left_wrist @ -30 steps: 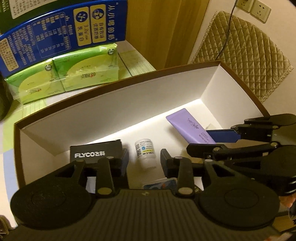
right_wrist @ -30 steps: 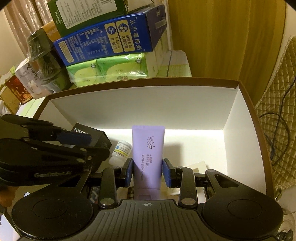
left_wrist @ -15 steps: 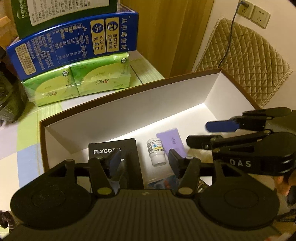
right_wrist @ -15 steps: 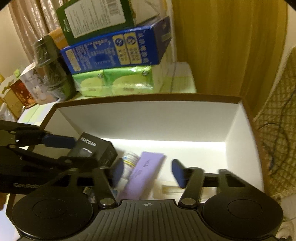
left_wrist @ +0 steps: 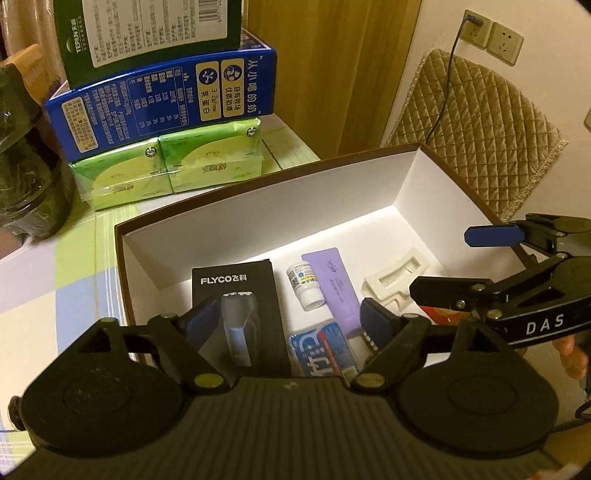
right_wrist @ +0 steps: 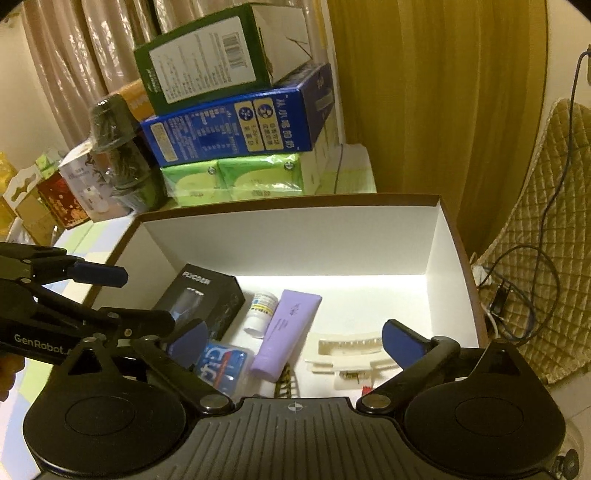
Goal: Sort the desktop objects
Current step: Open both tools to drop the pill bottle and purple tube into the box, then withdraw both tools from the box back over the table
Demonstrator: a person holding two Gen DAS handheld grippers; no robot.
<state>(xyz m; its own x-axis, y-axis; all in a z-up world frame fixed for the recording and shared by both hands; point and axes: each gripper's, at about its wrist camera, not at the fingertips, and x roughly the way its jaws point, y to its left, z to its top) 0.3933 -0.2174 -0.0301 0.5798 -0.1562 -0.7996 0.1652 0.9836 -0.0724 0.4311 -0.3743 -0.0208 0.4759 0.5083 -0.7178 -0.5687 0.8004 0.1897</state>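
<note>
An open brown box with white walls (left_wrist: 258,206) (right_wrist: 295,236) holds a black FLYCO box (left_wrist: 236,284) (right_wrist: 199,295), a small white bottle (left_wrist: 306,284) (right_wrist: 262,312), a purple tube (left_wrist: 334,280) (right_wrist: 288,325), a blue gum pack (left_wrist: 321,350) (right_wrist: 221,363) and a cream hair clip (left_wrist: 395,275) (right_wrist: 347,350). My left gripper (left_wrist: 288,319) hovers above the box's near left side. Its jaws are opening, with nothing pressed between them. My right gripper (right_wrist: 295,338) hangs over the near right side. Its jaws are also opening wide and empty; the tube lies flat below.
Behind the box, a blue carton (left_wrist: 162,107) sits on green tissue packs (left_wrist: 170,166), with a green carton (left_wrist: 147,33) on top. A dark wrapped jar (right_wrist: 118,147) stands at the left. A quilted cushion (left_wrist: 472,129) and a cable lie beyond the box's right wall.
The right gripper let go of the purple tube, which now lies flat in the box. Both grippers' jaws spread wider and both rose and drew back from the box.
</note>
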